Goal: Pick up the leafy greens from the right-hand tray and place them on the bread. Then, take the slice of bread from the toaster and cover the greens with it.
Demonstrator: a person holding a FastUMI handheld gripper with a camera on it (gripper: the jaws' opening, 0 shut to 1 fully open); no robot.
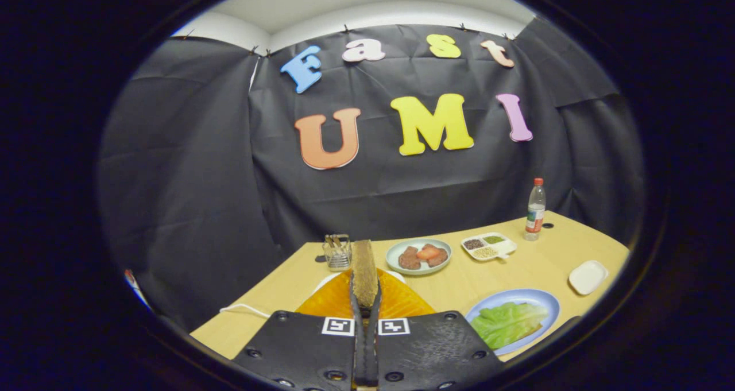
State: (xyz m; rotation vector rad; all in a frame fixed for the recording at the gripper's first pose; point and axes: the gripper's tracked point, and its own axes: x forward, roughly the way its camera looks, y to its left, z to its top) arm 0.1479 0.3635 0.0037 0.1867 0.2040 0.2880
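Observation:
My gripper (pixel 366 292) is shut on a brown slice of bread (pixel 363 267), which stands on edge between the two black fingers and rises above their tips. Directly beneath the slice and the fingers sits the orange toaster (pixel 399 302). To the right of the fingers a blue plate (pixel 542 299) holds the leafy greens (pixel 508 322). The greens lie flat over another slice of bread, whose brown edge (pixel 534 328) peeks out on their right side.
Beyond the toaster stand a small wire holder (pixel 337 252), a plate of meat and tomato (pixel 418 256), a white divided tray of seeds (pixel 488 246) and a plastic bottle (pixel 535 209). A small white dish (pixel 588 277) lies near the table's right edge. A white cable (pixel 244 309) runs left.

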